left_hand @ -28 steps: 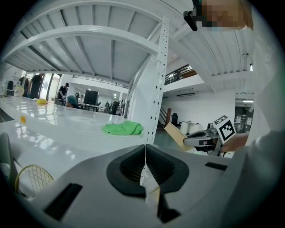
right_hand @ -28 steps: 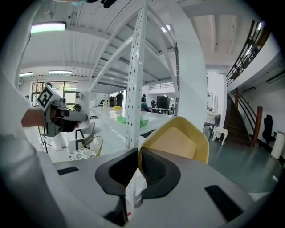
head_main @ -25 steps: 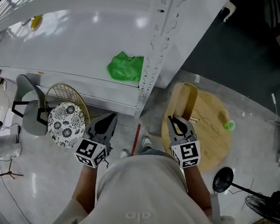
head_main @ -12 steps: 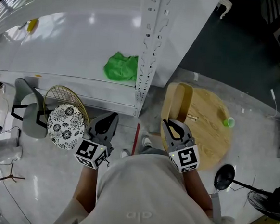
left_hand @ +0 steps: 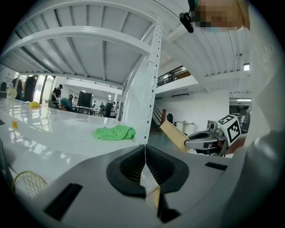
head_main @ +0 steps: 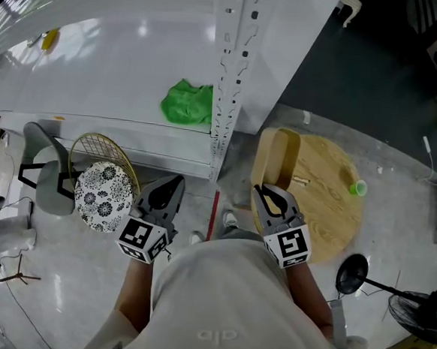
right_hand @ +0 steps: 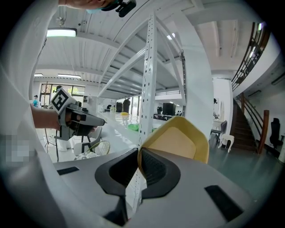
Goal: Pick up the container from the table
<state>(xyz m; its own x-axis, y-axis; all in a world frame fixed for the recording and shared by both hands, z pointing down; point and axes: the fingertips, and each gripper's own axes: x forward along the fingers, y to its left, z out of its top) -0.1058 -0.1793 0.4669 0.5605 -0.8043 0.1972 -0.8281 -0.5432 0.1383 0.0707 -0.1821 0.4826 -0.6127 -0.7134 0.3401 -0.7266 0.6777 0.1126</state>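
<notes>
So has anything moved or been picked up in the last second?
Barely anything. The head view drifted a touch, so the green cloth and the round wooden table sit slightly further left in frame. Nothing was taken hold of or let go: the left gripper and right gripper stay shut and empty, held out in front of the person.

Container (tan) at right hand-held gripper

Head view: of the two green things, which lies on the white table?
The crumpled green cloth, beside the white upright post. The other, a small green cup, sits on the round wooden table.
</notes>
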